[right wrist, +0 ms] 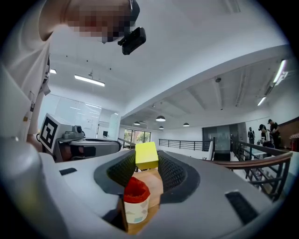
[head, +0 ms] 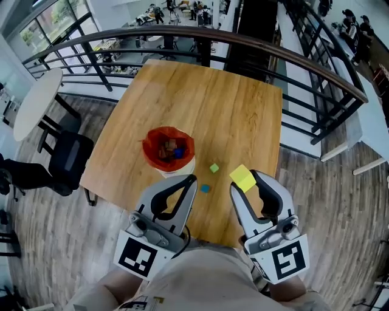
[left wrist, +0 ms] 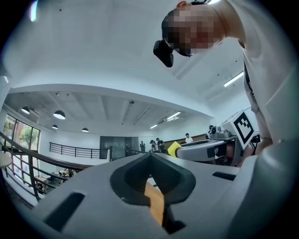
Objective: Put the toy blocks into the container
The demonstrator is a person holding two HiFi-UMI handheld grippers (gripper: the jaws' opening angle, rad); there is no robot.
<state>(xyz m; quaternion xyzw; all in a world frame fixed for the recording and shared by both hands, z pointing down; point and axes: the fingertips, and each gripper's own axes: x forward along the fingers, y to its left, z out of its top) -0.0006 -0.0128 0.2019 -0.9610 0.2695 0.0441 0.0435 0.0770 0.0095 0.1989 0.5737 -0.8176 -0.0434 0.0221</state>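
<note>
Green block (head: 214, 167), blue block (head: 205, 188) lie on table (head: 200, 97) beside container (head: 148, 146)

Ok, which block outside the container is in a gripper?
The yellow block, held in the right gripper; the smaller green block and blue block lie loose on the table.

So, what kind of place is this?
Probably a mezzanine in an open office or a similar public building. The table stands beside a curved railing. Beyond it, a lower floor with desks and people is visible. A chair stands nearby.
</note>
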